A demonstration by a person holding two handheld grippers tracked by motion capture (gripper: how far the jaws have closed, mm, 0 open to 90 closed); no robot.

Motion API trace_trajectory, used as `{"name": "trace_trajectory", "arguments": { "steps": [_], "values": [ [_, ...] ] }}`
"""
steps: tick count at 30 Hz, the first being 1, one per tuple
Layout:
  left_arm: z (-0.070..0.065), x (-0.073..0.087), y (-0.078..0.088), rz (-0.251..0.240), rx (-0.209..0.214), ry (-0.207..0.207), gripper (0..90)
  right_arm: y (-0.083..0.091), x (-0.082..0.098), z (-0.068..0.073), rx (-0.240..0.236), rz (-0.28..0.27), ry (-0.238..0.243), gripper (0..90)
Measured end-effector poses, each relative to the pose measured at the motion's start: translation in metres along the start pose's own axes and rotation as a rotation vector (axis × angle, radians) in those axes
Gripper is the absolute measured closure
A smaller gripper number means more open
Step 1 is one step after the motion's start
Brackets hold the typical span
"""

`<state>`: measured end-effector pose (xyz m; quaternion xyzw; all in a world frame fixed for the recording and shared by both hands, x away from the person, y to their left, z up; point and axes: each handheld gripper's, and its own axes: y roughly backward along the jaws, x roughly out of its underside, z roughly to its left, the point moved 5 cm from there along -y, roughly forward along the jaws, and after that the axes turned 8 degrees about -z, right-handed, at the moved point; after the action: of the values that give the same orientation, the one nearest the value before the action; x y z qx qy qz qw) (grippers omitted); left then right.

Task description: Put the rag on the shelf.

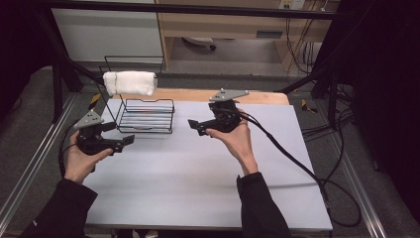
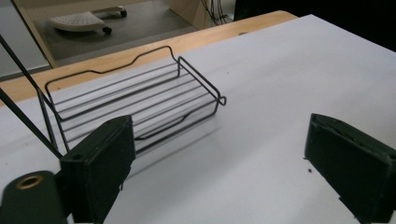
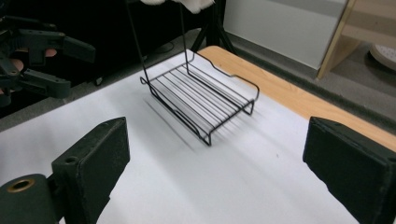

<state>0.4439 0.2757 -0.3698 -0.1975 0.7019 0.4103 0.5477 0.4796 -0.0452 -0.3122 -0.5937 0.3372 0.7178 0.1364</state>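
High view is showing a black wire rack [image 1: 147, 115] with a flat slatted tray and a tall upright frame, sitting on the far left part of the pale grey surface [image 1: 198, 168]. A rolled white towel [image 1: 130, 83] is hanging over the top bar of that frame, above the tray and clear of the surface.

Left gripper [image 1: 130, 140] is sitting in the person's left hand [image 1: 81, 159], just in front of the rack's near left corner and apart from it, with its fingers pointing right along the tray's front edge. In the left gripper view the fingers [image 2: 100, 163] are standing wide apart with bare surface between them; the rack's tray [image 2: 135, 100] is lying beyond the left finger, untouched.

Right gripper [image 1: 192, 125] is sitting in the person's right hand [image 1: 236, 139], to the right of the rack and near it, fingers pointing left toward the tray. In the right gripper view its fingers [image 3: 93, 163] are likewise standing wide apart, holding nothing, with the rack [image 3: 201, 100] ahead and the left gripper [image 3: 70, 65] at the far left.

Black cables are trailing from both grippers; the right one [image 1: 297, 163] is running across the surface and off its right edge. A wooden strip [image 1: 267, 97] is bordering the far side of the surface.
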Motion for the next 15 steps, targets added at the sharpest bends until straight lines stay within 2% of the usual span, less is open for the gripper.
{"name": "trace_trajectory", "arguments": {
  "steps": [6,10,15],
  "values": [
    [-0.010,0.025,-0.003,0.014,0.020,0.008,5.7,0.019,0.032,-0.015,0.020,0.019,-0.034,4.8],
    [-0.019,0.041,-0.005,0.027,0.054,0.020,5.8,0.032,0.057,-0.024,0.031,0.037,-0.053,4.4],
    [-0.026,0.059,-0.005,0.045,0.062,0.016,6.6,0.046,0.089,-0.033,0.037,0.064,-0.086,3.5]
  ]
}}
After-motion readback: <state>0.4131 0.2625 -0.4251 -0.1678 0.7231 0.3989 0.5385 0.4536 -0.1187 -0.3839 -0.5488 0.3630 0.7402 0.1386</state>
